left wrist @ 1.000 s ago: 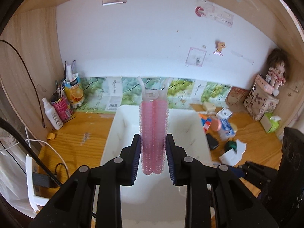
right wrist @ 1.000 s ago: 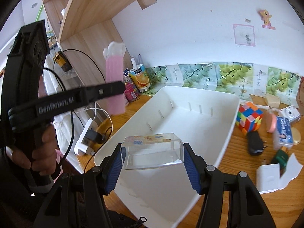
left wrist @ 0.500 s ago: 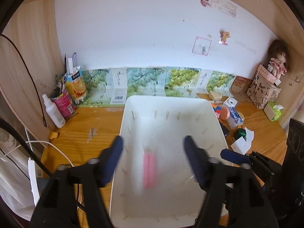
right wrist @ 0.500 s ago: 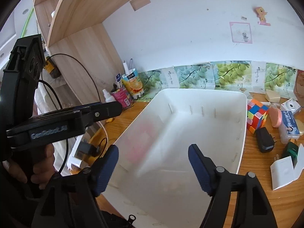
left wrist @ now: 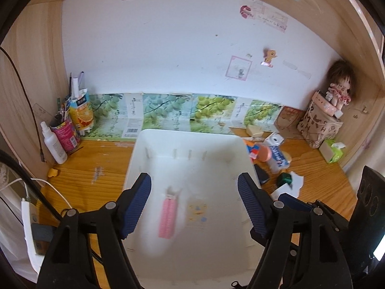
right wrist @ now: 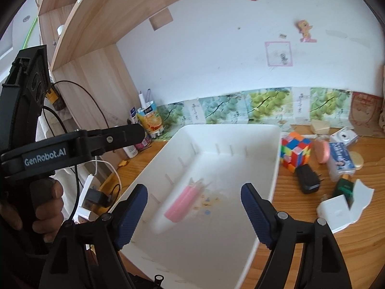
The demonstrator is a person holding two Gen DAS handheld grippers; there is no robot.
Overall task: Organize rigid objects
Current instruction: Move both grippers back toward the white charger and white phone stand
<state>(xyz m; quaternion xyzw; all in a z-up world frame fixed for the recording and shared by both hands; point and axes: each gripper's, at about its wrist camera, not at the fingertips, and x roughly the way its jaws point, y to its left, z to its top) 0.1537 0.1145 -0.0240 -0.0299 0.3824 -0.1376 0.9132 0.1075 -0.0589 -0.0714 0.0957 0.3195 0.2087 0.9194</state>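
While both pairs of jaws are spread wide and nothing is gripped, the left gripper (left wrist: 194,201) and the right gripper (right wrist: 193,207) are held above the white bin (left wrist: 192,137), probably so that whatever is let go lands inside it. Two things are seen blurred on the bin floor: a pink hair clip (left wrist: 168,214) and, just beside it on the right, a clear box (left wrist: 197,213) with a printed lid; whether they touch cannot be told. The sorting is judged to be only begun. Out on the wooden desk (right wrist: 300,219), to the right of the bin, the unsorted things are left loose: one coloured puzzle cube (right wrist: 295,151), one black plug (right wrist: 307,178), one pink oval case (right wrist: 322,151), one blue-labelled box (right wrist: 341,159), one small white camera (right wrist: 343,136) and one opened white carton (right wrist: 336,210). One of these is likely to be fetched next.
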